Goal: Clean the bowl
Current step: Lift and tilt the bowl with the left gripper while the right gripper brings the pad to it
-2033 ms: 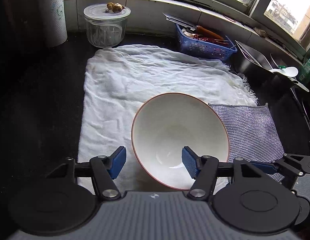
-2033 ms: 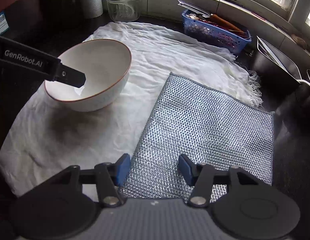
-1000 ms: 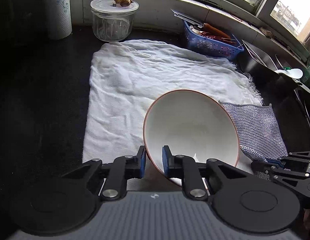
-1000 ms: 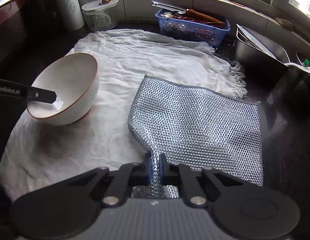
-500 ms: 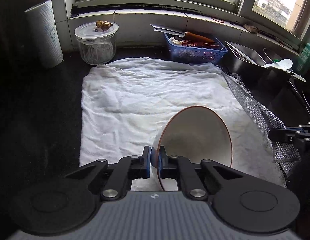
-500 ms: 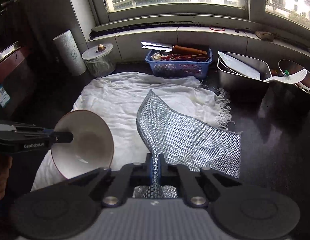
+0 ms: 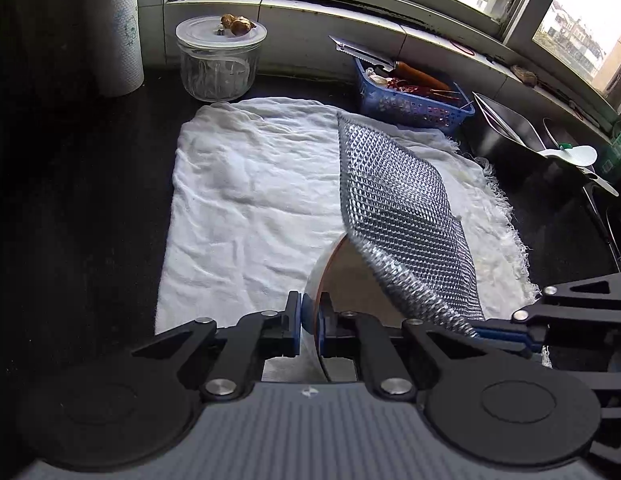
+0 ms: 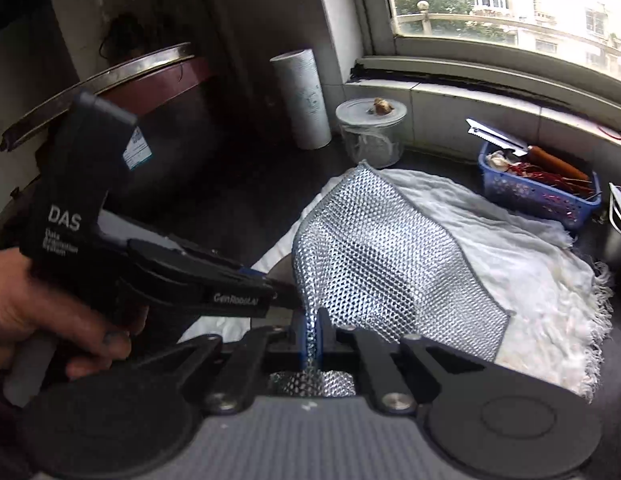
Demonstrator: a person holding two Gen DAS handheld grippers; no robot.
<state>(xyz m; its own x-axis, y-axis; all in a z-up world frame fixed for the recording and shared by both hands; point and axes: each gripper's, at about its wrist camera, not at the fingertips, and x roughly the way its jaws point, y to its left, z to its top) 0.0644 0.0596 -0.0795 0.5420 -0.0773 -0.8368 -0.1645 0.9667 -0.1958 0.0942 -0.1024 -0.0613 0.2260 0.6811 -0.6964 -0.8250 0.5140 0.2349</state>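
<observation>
My left gripper is shut on the rim of the white bowl with a brown edge, holding it tilted on its side above the white towel. My right gripper is shut on a corner of the silver mesh scrub cloth. The cloth hangs over the bowl's mouth and hides most of it. The right gripper comes in from the right in the left wrist view. The left gripper body sits to the left in the right wrist view, where the bowl is hidden behind the cloth.
A lidded glass jar, a paper towel roll and a blue basket with a knife stand along the back. Metal pans and a white spoon are at the right. The counter is black.
Both grippers have lifted. The right gripper swung left with the mesh cloth, which now covers the bowl's mouth. The bowl is tilted further on its side.
</observation>
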